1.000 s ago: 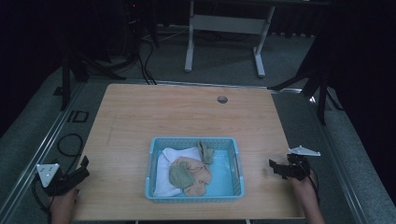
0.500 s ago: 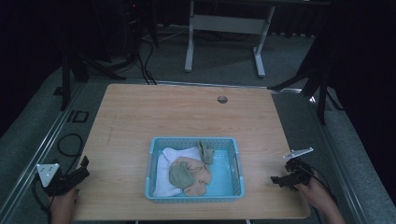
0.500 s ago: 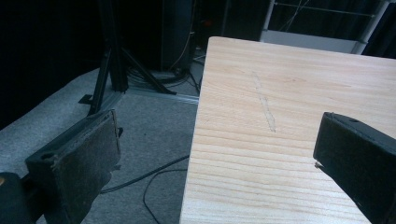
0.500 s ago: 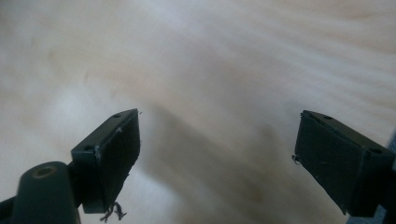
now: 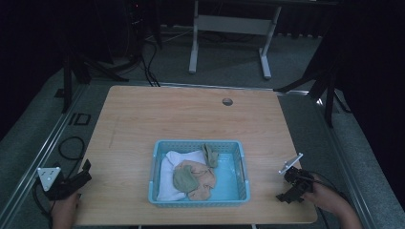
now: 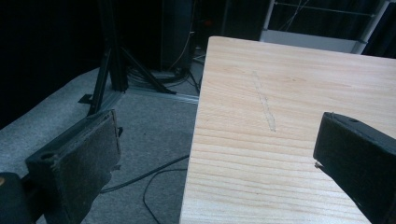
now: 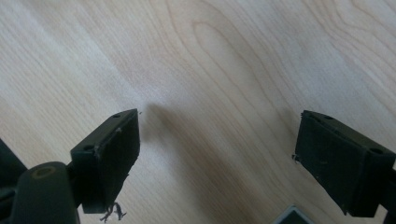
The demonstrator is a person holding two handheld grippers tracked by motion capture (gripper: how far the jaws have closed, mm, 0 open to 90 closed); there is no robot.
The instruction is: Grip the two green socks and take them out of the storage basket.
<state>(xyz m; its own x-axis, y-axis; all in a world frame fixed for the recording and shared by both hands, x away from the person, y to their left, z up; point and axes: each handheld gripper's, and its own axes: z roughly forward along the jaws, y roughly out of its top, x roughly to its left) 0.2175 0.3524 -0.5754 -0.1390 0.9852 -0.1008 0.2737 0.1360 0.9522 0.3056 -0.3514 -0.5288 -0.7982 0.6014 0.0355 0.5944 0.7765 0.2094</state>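
Soft cloth is sitting bunched in the light-blue basket [image 5: 241, 168] at the lower middle of the high view: a white towel [image 5: 168, 177] along the basket's left side, a peach rag [image 5: 203, 180] crumpled on top of it with an olive-green rag [image 5: 183, 180] pressed against its left, and a smaller greenish piece [image 5: 209, 154] lying towards the upper rim. All of it is looking light, limp and easily snagged, so it is likely going to sag and trail when lifted; the raised folds at the top of the peach and green bundle are offering the best pinch point, well away from the basket's slotted wall. Exactly how the pieces are overlapping is hard to judge, as the high view is dim and small there.

Both grippers are resting well apart from the basket. At the lower left of the high view, the left gripper [image 5: 85, 172] is hanging off the edge of the wooden table [image 5: 191, 119]; its own view is showing its jaws spread wide, with nothing between them [image 6: 215, 154]. At the lower right, the right gripper [image 5: 290, 190] is hovering over bare wood, jaws likewise parted and empty [image 7: 217, 149].
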